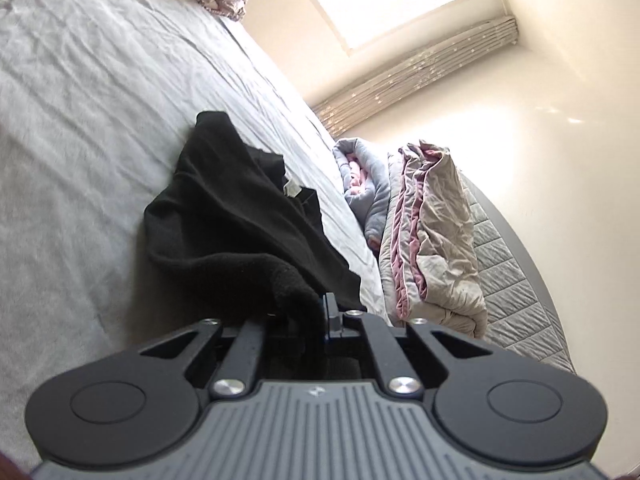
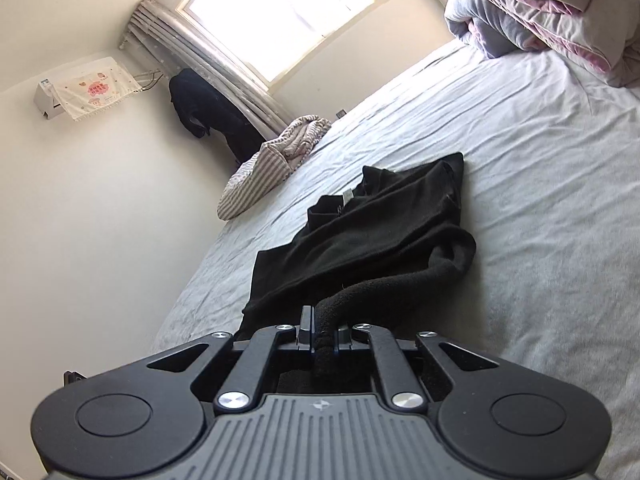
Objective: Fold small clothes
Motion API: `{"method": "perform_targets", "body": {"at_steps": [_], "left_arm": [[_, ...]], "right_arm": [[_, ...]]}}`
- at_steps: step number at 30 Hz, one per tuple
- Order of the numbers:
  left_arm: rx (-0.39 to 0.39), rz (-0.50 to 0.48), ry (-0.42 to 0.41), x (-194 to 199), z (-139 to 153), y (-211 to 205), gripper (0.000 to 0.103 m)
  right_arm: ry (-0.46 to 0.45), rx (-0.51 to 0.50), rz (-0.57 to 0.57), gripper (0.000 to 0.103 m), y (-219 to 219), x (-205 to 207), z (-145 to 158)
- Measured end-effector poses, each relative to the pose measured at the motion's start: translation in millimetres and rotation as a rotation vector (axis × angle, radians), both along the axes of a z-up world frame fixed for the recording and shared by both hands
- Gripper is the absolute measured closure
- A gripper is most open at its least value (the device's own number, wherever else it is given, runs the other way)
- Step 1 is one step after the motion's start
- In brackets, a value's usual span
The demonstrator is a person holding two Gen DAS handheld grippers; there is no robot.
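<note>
Bright bedroom, pale grey bed sheet (image 1: 100,128) under me. My left tongs (image 1: 320,312) and right tongs (image 2: 324,332) are each clamped on an edge of the black garment (image 2: 372,232), which trails from both onto the bed. Beyond it I see a folded quilt pile (image 1: 436,232), a striped cloth (image 2: 260,172) and the window (image 2: 288,12); nothing blocks the garment.
</note>
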State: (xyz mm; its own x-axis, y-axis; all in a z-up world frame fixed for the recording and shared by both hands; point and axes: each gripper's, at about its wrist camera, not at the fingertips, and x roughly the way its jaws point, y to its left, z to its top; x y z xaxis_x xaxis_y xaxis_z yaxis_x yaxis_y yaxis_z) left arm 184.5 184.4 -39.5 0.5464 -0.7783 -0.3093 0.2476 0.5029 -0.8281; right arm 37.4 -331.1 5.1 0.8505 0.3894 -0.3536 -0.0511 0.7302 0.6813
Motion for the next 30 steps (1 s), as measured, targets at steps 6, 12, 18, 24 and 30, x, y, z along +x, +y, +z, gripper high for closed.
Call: {"method": "perform_targets", "body": {"at_steps": [6,12,18,24,30], "left_arm": [[-0.054,0.094,-0.058,50.7,21.8,-4.7,0.099],[-0.025,0.177,-0.073,121.0,29.6,-24.9,0.099],[0.041,0.216,-0.026,188.2,10.7,-57.0,0.099],[0.133,0.248,0.052,236.7,-33.6,-75.5,0.099],[0.359,0.242,0.056,251.9,-71.2,-94.9,0.096]], "right_arm": [[-0.078,-0.007,-0.078,0.094,-17.7,48.2,23.2],[-0.088,-0.007,-0.135,0.094,-33.3,105.2,24.9],[-0.021,-0.043,-0.186,0.094,-42.8,163.4,6.9],[0.080,-0.080,-0.215,0.094,-47.7,211.3,-35.3],[0.176,-0.208,-0.218,0.094,-36.3,241.1,-77.4]]}}
